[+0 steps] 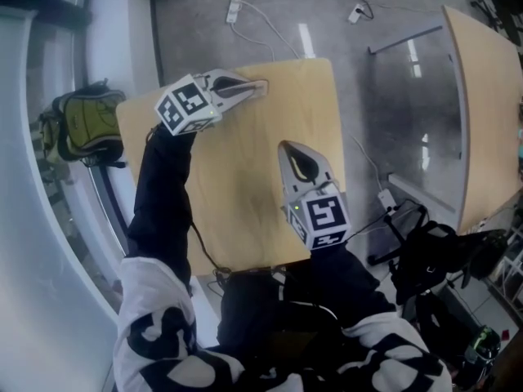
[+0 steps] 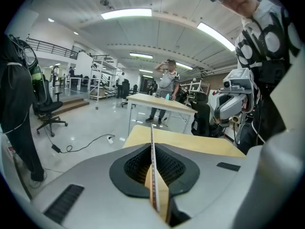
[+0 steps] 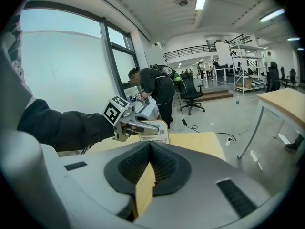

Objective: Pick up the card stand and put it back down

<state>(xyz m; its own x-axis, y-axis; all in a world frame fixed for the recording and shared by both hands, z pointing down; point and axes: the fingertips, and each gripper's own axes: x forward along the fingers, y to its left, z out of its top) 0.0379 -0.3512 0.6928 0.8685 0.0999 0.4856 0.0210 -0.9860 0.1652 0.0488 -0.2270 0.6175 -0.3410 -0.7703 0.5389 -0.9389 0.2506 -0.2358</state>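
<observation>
**HOLDING THE CARD STAND IN THE LEFT GRIPPER**

**Left gripper**
- Clenched on the card stand (image 3: 155,138) with the left gripper (image 1: 258,86), both pads (image 2: 136,168) pressed against the faces of the thin sheet.
- From the left gripper view: seen edge-on, as a narrow line rising between the black ribbed pads.
- From the right gripper view: seen face-on, as a pale upright card with printed lines and a small square code, gripped along its upper part.
- Positioned near the far edge of the wooden table (image 1: 245,186), with the jaws aimed toward the right of the head view.
- Lower edge of the card hidden behind the grey body of the other gripper. Possibly resting on the wood, possibly just clear of it; cannot be settled from these views.
- Carried on an arm in a dark sleeve (image 1: 163,194), with the marker cube (image 1: 186,104) uppermost.

**Right gripper**
- Closed with nothing between the pads of the right gripper (image 1: 289,147), tips meeting.
- Placed over the right half of the table, well apart from the card stand.
- Aimed away from the person.

**Surroundings**
- Beside the left edge of the table: a green backpack (image 1: 82,121).
- On the grey floor (image 1: 392,96) beyond the far edge: a white power strip (image 1: 234,8) with its cable.
</observation>
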